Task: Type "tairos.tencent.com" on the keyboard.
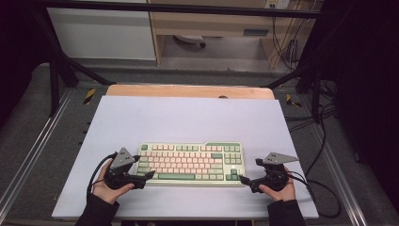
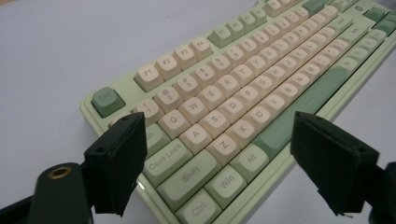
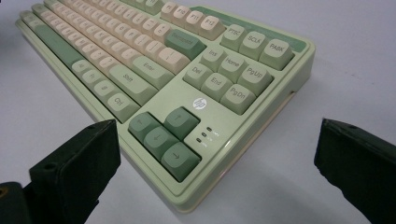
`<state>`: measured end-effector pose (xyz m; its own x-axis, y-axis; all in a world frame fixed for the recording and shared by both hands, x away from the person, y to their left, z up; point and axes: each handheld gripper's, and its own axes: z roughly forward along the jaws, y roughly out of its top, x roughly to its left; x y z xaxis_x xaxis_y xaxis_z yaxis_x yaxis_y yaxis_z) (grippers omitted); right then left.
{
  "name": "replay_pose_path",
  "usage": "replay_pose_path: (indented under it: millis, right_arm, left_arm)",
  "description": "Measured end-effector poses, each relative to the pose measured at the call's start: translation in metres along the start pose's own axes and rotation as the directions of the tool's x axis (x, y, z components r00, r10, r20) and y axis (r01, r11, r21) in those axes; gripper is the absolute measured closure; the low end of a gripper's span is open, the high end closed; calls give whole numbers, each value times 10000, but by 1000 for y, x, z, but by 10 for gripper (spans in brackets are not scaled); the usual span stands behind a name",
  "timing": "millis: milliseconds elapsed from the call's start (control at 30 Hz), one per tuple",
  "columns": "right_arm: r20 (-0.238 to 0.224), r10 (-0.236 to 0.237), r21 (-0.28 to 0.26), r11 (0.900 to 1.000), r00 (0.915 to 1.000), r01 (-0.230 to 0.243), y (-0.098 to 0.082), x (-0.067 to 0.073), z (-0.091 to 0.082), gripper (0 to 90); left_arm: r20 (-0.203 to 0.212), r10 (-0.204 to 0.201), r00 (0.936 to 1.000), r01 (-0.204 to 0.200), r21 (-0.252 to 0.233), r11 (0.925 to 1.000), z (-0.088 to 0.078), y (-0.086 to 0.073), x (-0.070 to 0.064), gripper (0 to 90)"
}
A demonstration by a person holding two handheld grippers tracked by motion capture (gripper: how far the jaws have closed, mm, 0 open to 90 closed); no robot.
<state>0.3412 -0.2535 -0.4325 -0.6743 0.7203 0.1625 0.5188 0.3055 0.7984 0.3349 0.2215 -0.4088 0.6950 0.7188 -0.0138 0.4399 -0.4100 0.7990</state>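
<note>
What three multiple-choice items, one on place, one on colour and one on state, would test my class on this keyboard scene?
1. Where does the left gripper stand?
A. at the keyboard's near left corner
B. behind the keyboard
C. off the white mat

2. What colour is the keyboard's space bar?
A. cream
B. green
C. black

3. How do the right gripper's jaws stand?
A. clamped on a key
C. shut on nothing
B. apart, astride the keyboard's corner

Answers:
1 A: the high view shows it at the near left corner, on the white mat.
2 B: the left gripper view shows a long green bar.
3 B: the right gripper view shows both jaws wide of the arrow-key corner.
</note>
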Motion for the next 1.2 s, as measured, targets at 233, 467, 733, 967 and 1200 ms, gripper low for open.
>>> replay_pose_path:
  millis: [233,467,733,967,1200]
  right_arm:
    - [-2,-10,-17,10000,10000,10,0,0,0,10]
    - [3,-42,-19,10000,10000,42,0,0,0,10]
    - [5,-54,-25,10000,10000,54,0,0,0,10]
    - [19,-29,-38,10000,10000,29,0,0,0,10]
    - [14,-41,-33,10000,10000,41,0,0,0,10]
  left_arm:
    - [211,-64,9998,63,29,10000,6,7,-3,285]
    - [365,-261,9990,258,98,9996,13,14,-4,404]
    - [308,-308,9991,303,178,9994,21,21,-6,518]
    - [504,-361,9981,352,174,9992,29,26,-10,604]
    - [597,-554,9967,545,166,9984,35,29,-11,719]
